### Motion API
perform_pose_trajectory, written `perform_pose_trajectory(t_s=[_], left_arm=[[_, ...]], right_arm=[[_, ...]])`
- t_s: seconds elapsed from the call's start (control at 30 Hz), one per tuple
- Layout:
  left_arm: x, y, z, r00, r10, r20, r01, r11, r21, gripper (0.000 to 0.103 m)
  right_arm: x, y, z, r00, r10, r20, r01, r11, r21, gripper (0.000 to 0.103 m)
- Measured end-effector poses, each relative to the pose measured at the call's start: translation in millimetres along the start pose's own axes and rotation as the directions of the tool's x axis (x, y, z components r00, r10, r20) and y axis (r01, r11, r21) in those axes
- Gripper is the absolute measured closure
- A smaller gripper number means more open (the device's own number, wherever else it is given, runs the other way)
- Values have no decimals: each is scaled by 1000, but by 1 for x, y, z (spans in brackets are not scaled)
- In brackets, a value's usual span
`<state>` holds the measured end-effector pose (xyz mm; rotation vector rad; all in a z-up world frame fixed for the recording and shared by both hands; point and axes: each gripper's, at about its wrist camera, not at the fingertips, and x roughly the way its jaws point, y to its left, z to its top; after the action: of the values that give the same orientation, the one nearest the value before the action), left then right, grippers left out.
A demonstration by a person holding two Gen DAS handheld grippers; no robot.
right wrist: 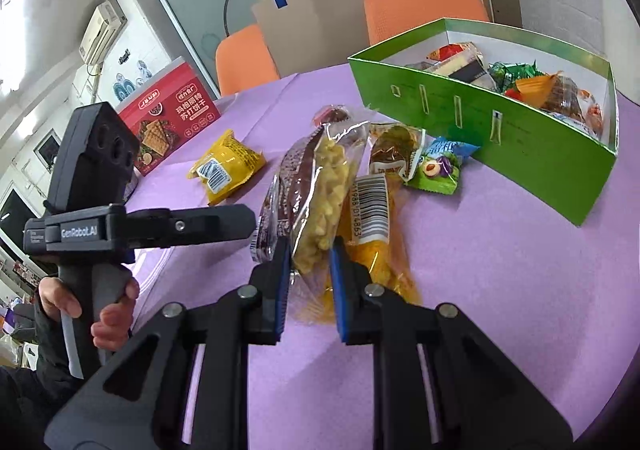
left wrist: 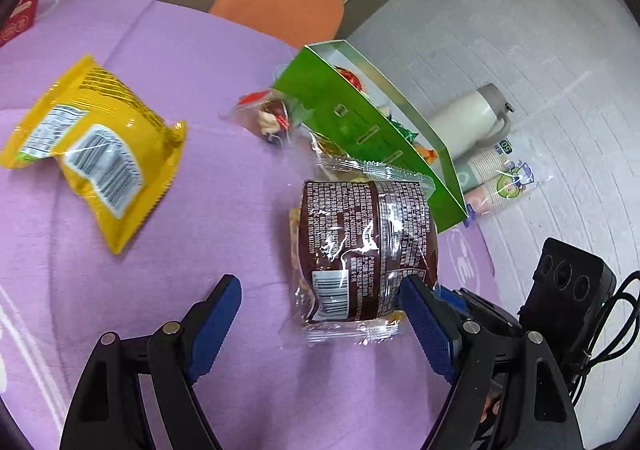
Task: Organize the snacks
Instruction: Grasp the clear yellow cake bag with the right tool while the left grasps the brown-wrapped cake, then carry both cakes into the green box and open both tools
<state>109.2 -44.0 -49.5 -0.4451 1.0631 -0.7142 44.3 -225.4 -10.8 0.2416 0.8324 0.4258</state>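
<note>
A brown-wrapped snack pack (right wrist: pixel 316 186) with yellow pieces showing through its clear side stands pinched between my right gripper's (right wrist: pixel 312 270) blue pads, above the purple tablecloth (right wrist: pixel 500 270). In the left wrist view the same pack (left wrist: pixel 360 246) shows its printed back and barcode. My left gripper (left wrist: pixel 320 286) is open around it; the left pad (left wrist: pixel 216 322) is well clear and the right fingertip (left wrist: pixel 420 310) sits at the pack's edge. The open green box (right wrist: pixel 480 118) holds several wrapped snacks. A yellow pack (left wrist: pixel 92 146) lies apart on the cloth.
An orange barcode pack (right wrist: pixel 372 218), a brown-green pack (right wrist: pixel 394 150) and a green plum candy (right wrist: pixel 440 166) lie before the box. A red cracker box (right wrist: pixel 168 114) stands far left. A thermos (left wrist: pixel 468 118) and sleeved paper cups (left wrist: pixel 500 178) lie beyond the green box. Orange chairs (right wrist: pixel 424 2) stand behind.
</note>
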Motion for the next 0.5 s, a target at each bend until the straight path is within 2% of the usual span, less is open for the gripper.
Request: perform_pose_trajectory(t_s=[0.23, 0.27, 0.3, 0.5], left_arm=[[32, -15, 8, 998, -50, -31, 49, 999, -14, 20], [35, -19, 7, 998, -53, -30, 53, 999, -7, 23], [36, -24, 6, 998, -63, -25, 63, 998, 5, 33], [38, -44, -1, 1000, -8, 22, 7, 998, 58, 45]], right_arm=[[-9, -16, -5, 1000, 3, 30, -4, 998, 56, 82], [-9, -20, -5, 999, 3, 33, -5, 997, 71, 82], [-10, -22, -5, 999, -3, 35, 0, 997, 81, 82], [-17, -26, -6, 998, -46, 40, 42, 995, 92, 82]])
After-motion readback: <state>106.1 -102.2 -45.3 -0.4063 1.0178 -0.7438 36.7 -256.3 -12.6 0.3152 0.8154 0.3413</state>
